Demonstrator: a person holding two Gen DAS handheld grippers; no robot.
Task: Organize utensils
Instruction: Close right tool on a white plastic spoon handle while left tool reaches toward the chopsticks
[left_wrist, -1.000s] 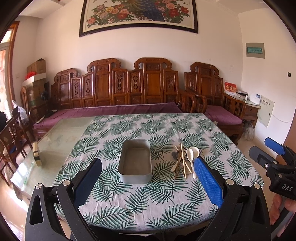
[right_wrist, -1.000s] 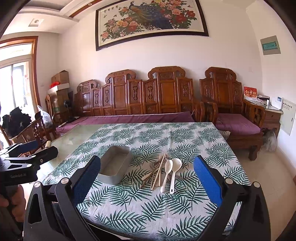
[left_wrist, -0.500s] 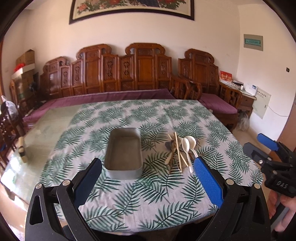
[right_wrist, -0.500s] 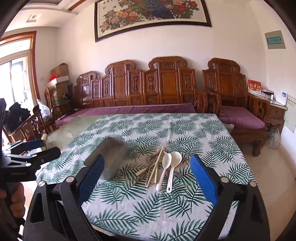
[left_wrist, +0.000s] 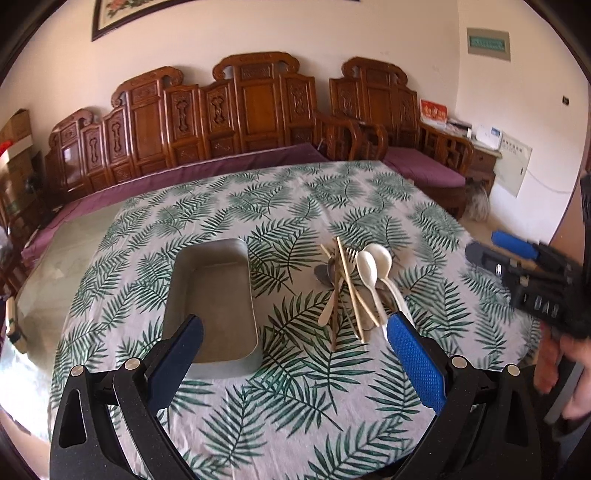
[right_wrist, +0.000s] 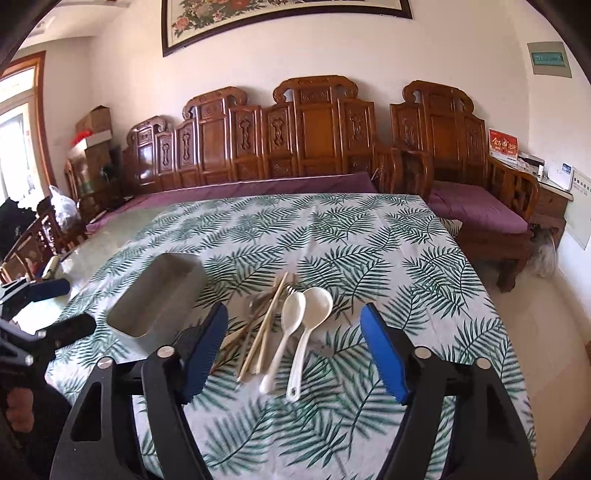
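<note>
Utensils (right_wrist: 280, 328) lie in a loose heap on the leaf-print tablecloth (left_wrist: 295, 398) that covers most of the tabletop (left_wrist: 62, 266): two white ceramic spoons (left_wrist: 375, 269) side by side, several pale wooden chopsticks (left_wrist: 351, 291) crossing one another, and a metal fork and spoon partly buried beneath them. Just beside the heap, toward the left hand, stands an oblong grey metal tray (left_wrist: 212, 299) with nothing in it.

The left gripper (left_wrist: 291, 343) hangs above the near edge of the cloth, its blue-padded fingers (left_wrist: 413, 358) spread wide and grasping nothing; the tray's near end shows between them. The right gripper (right_wrist: 293, 347) hangs over the heap with the handles of the spoons and chopsticks framed between its fingers (right_wrist: 384, 354), which are drawing together but press on nothing. A hand (left_wrist: 561, 373) grips its handle.

A carved wooden sofa (right_wrist: 314, 136) with purple cushions stands along the wall behind.
</note>
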